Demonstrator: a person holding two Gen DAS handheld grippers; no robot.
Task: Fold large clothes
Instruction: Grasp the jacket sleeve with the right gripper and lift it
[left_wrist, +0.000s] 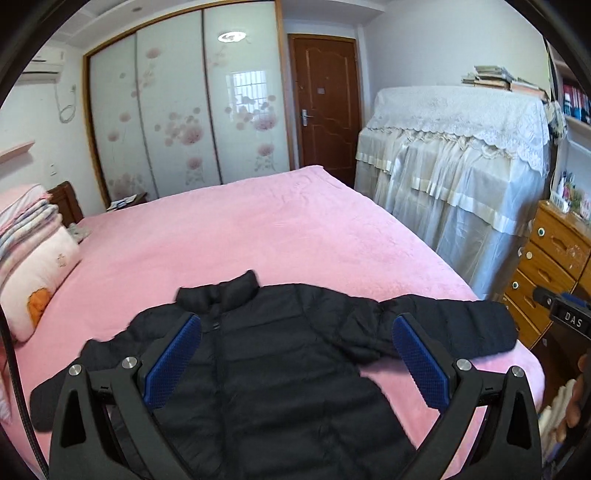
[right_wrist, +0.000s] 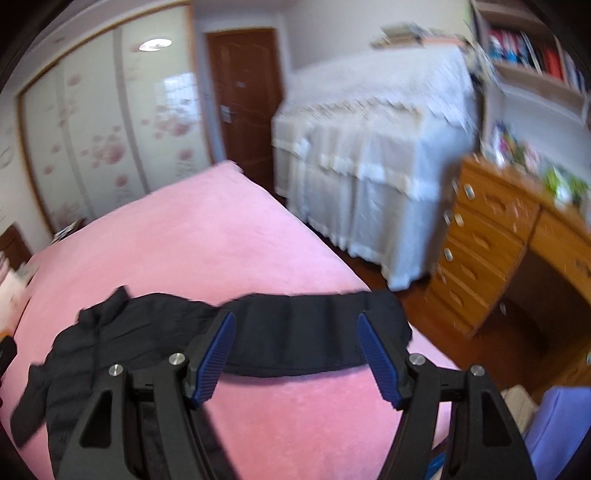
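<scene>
Jacket (left_wrist: 280, 354), black and puffy, is lying spread flat on the pink bed (left_wrist: 258, 229), filling the lower middle of the left wrist view with its collar pointing toward the upper left and one sleeve (left_wrist: 454, 325) stretching out to the right, close to the bed's edge. The left gripper (left_wrist: 295, 358) is hovering over the jacket's chest with its jaws standing wide apart, its blue pads (left_wrist: 173, 365) gripping nothing. In the right wrist view, which is blurred, the right gripper (right_wrist: 295, 354) is hanging above that same sleeve (right_wrist: 317, 332) at the lower centre of the frame, its jaws also standing wide with nothing pinched between them; whether the pads are touching the cloth cannot be told. At the right edge of the left wrist view, part of the other gripper and a hand (left_wrist: 576, 398) are showing. Folded bedding and a pillow (left_wrist: 33, 273) are sitting at the left edge, a wardrobe (left_wrist: 177, 110) with flowered sliding doors and a brown door (left_wrist: 325, 103) are standing in the upper part, a piece of furniture draped in white lace cloth (left_wrist: 454, 170) is standing to the right of the bed, and a wooden chest of drawers (left_wrist: 550, 266) is sitting at the far right.
</scene>
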